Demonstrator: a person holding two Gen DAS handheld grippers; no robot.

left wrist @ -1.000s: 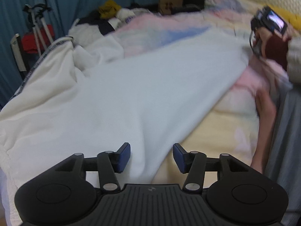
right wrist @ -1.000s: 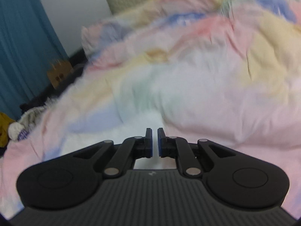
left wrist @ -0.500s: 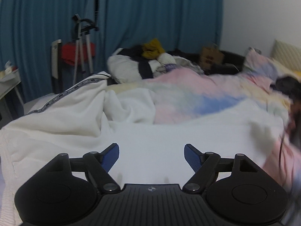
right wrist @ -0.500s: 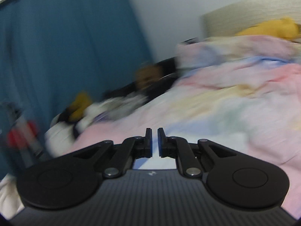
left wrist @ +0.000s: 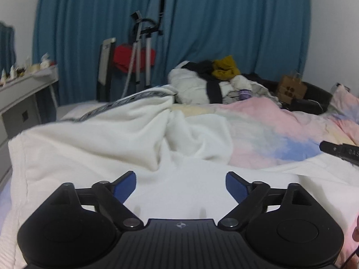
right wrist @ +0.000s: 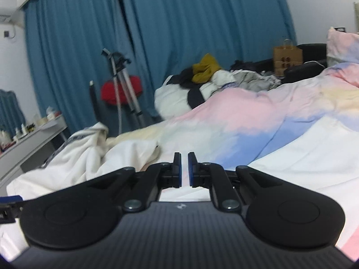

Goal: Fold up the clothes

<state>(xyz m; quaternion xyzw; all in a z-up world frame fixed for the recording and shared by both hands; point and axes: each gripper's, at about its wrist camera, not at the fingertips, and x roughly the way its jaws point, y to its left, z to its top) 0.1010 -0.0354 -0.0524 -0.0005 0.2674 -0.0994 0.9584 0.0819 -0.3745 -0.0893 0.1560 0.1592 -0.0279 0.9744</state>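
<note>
The jaws of our left gripper stood wide apart and had just been opening further, with nothing between the blue pads — only the white garment lay below and ahead of them. The jaws of our right gripper were drawn almost together, a thin slit left between the pads, and they had hold of nothing.

The white garment lay spread over the near part of the bed, rumpled into a ridge at its far side, with a dark patterned band running along its upper edge. In the right wrist view the same garment sat to the left of our closed jaws, and a flat white stretch of cloth lay to their right. Under it all was the pastel bedcover in pink, blue and pale yellow.

At the far side of the bed we saw a heap of other clothes — white, black and a mustard piece on top. A brown paper bag stood to the right of the heap. Teal curtains filled the back, with a tripod and something red before them. A grey worktop with small items stood at the left.
</note>
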